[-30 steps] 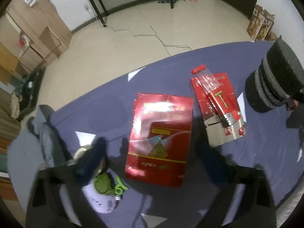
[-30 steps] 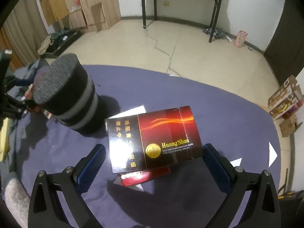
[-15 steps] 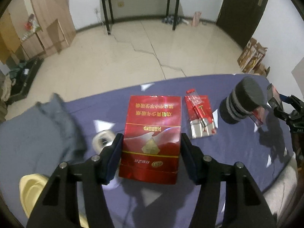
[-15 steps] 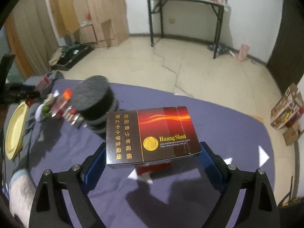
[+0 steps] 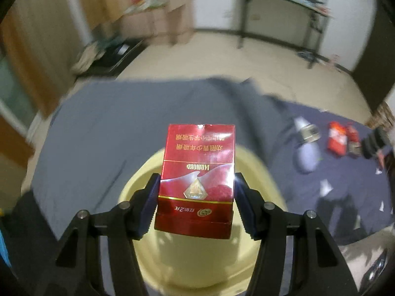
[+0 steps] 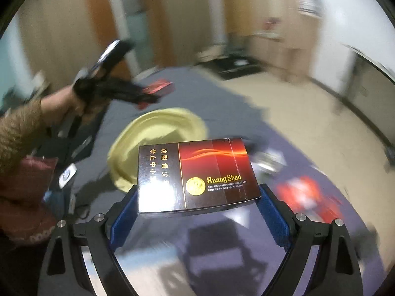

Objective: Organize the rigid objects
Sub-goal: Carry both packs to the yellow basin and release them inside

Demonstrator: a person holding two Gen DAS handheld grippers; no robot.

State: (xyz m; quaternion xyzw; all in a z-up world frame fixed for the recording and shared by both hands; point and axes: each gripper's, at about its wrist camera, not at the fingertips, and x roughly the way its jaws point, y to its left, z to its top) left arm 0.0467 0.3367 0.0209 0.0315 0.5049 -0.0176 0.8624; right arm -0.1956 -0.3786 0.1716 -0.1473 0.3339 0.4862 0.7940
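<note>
My left gripper (image 5: pixel 196 194) is shut on a red Diamond cigarette box (image 5: pixel 197 172) and holds it in the air over a pale yellow plate (image 5: pixel 261 172). My right gripper (image 6: pixel 197 202) is shut on a black and red HuangShan box (image 6: pixel 197 175) held above the table. The yellow plate (image 6: pixel 158 133) lies ahead and to the left of that box. The left gripper with its red box (image 6: pixel 158 86) shows at the upper left of the right wrist view, above the plate.
The table has a dark blue cloth (image 5: pixel 358 190) and a grey cloth (image 5: pixel 123 128). Red packets (image 5: pixel 338 140), a tape roll (image 5: pixel 308 132) and a pale toy (image 5: pixel 306 157) lie to the right. Blurred red packets (image 6: pixel 303 192) lie right of the HuangShan box.
Both grippers closed on their boxes, lifted them off the table and swung left toward the yellow plate. The left box now hangs over the plate.
</note>
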